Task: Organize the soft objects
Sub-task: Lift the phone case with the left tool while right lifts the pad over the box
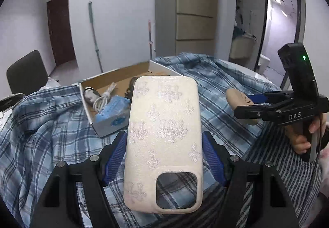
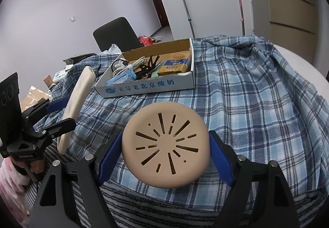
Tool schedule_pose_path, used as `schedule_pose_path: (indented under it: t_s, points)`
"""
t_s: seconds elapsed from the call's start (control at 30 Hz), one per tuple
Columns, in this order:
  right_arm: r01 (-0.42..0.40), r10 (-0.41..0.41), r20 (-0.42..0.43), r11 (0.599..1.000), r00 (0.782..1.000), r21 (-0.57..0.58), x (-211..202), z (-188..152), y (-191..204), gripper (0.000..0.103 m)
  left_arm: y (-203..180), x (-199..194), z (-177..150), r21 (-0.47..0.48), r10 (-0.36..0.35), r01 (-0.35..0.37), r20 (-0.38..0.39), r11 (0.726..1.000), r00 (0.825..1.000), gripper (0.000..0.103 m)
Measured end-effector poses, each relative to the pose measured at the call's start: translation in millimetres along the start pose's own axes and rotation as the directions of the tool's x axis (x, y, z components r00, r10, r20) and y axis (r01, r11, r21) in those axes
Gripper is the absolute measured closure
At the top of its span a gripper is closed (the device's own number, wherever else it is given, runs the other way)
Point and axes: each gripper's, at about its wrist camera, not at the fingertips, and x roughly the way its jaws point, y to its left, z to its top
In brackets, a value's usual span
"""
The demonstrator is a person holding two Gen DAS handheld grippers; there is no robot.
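My left gripper is shut on a cream phone case with raised cross patterns, held off the cloth with its camera hole nearest me. The blue pads press its long edges. From the right wrist view, that case and the left gripper hang at the left. A tan round soft disc with radiating slits sits between the right gripper's pads, which are shut on it. The left wrist view shows the right gripper at the right, gripping the disc.
An open cardboard box with cables, a blue packet and a yellow pack lies on the blue plaid cloth beyond both grippers. Striped grey fabric lies nearest me. A dark chair stands behind the table. A hand grips the right handle.
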Motion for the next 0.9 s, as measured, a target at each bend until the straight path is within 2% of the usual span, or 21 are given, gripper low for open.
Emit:
schedule_pose_path:
  t_s: [0.2, 0.47, 0.67, 0.73, 0.83, 0.9]
  points:
    - [0.074, -0.072, 0.027, 0.993, 0.997, -0.086, -3, -1, 18, 0.023, 7, -21, -4, -0.044, 0.043, -0.038, 0.117, 0.998, 0.992, 0.028]
    - [0.157, -0.148, 0.081, 0.979, 0.986, -0.133, -13, 6, 31, 0.023, 14, -33, -1, -0.077, 0.061, -0.049, 0.158, 0.996, 0.986, 0.028]
    - [0.172, -0.136, 0.177, 0.963, 0.975, -0.208, -34, 33, 58, 0.023, 16, -47, 18, -0.103, 0.09, -0.071, 0.195, 0.992, 0.977, 0.028]
    - [0.182, -0.13, 0.228, 0.958, 0.965, -0.223, -42, 46, 68, 0.023, 18, -54, 31, -0.102, 0.108, -0.088, 0.213, 0.991, 0.971, 0.028]
    - [0.217, -0.147, 0.334, 0.959, 0.931, -0.183, -55, 70, 79, 0.023, 18, -68, 51, -0.084, 0.175, -0.158, 0.279, 0.984, 0.944, 0.028]
    - [0.218, -0.145, 0.381, 0.963, 0.913, -0.157, -59, 91, 85, 0.023, 23, -74, 66, -0.105, 0.171, -0.146, 0.299, 0.984, 0.939, 0.028]
